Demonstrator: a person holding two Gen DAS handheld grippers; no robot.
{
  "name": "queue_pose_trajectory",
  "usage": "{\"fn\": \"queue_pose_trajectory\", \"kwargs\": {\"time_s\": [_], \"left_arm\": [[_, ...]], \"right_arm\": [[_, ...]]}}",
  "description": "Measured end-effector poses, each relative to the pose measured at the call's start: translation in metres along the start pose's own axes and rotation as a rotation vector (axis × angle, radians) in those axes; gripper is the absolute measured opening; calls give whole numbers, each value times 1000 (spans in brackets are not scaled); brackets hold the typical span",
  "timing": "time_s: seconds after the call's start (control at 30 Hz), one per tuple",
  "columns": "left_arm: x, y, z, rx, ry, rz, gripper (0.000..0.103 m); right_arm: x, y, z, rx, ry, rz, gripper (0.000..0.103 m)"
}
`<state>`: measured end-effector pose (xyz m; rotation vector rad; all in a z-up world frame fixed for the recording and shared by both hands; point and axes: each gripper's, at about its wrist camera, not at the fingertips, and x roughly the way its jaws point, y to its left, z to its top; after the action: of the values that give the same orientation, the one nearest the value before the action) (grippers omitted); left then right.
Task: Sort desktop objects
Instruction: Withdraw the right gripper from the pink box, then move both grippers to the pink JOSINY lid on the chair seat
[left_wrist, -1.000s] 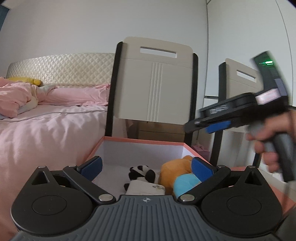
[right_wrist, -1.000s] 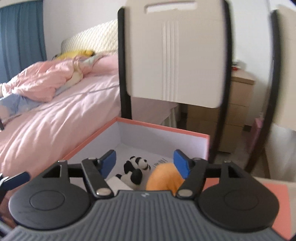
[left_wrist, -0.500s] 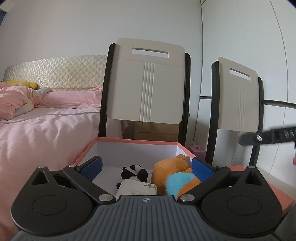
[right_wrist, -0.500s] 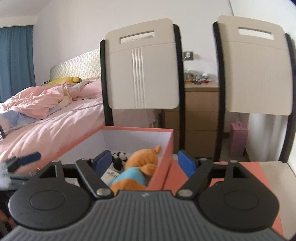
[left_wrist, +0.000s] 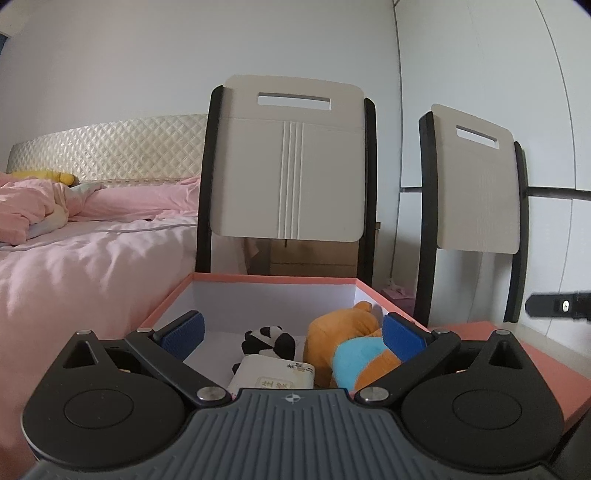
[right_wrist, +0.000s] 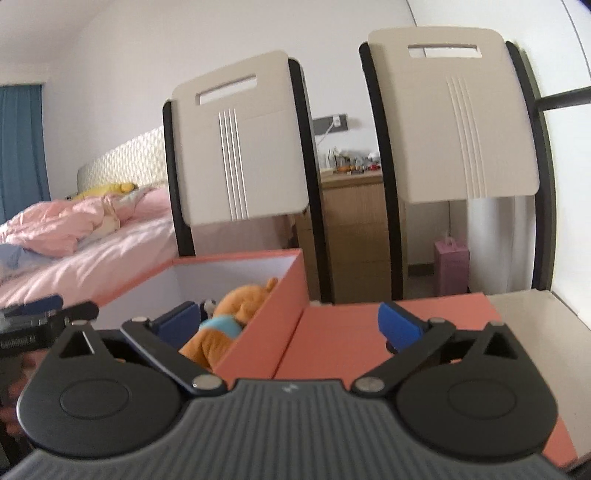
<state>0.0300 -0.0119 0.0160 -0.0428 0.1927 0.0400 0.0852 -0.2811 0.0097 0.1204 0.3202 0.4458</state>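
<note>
Behind your table stand two cream chairs (left_wrist: 291, 162), with the pink bed (left_wrist: 88, 251) off to the left. On the table sits the coral box (left_wrist: 273, 279), open, with its flat coral lid (right_wrist: 354, 332) lying just beside it on the right. Inside the box lie the orange bear (left_wrist: 343, 332) in a blue shirt, a white packet (left_wrist: 273, 374) at the near wall, and a small panda (left_wrist: 271, 338) between them. Your left gripper (left_wrist: 291, 334) hangs spread wide over the box, holding nothing. Your right gripper (right_wrist: 288, 325) is likewise wide and empty, straddling the box's right wall and the lid.
</note>
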Motion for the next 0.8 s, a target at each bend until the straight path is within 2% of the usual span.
{"fn": "queue_pose_trajectory", "kwargs": {"time_s": [0.23, 0.43, 0.53, 0.8], "left_arm": [[-1, 0, 0, -9, 0, -1, 103], [-2, -2, 0, -6, -4, 2, 103], [-5, -4, 0, -4, -15, -2, 103], [-12, -19, -5, 1, -7, -65, 103]], "right_arm": [[-1, -1, -6, -5, 19, -8, 103], [-10, -1, -4, 3, -62, -23, 103], [-10, -2, -4, 1, -64, -33, 103], [-14, -19, -8, 39, -42, -73, 103]]}}
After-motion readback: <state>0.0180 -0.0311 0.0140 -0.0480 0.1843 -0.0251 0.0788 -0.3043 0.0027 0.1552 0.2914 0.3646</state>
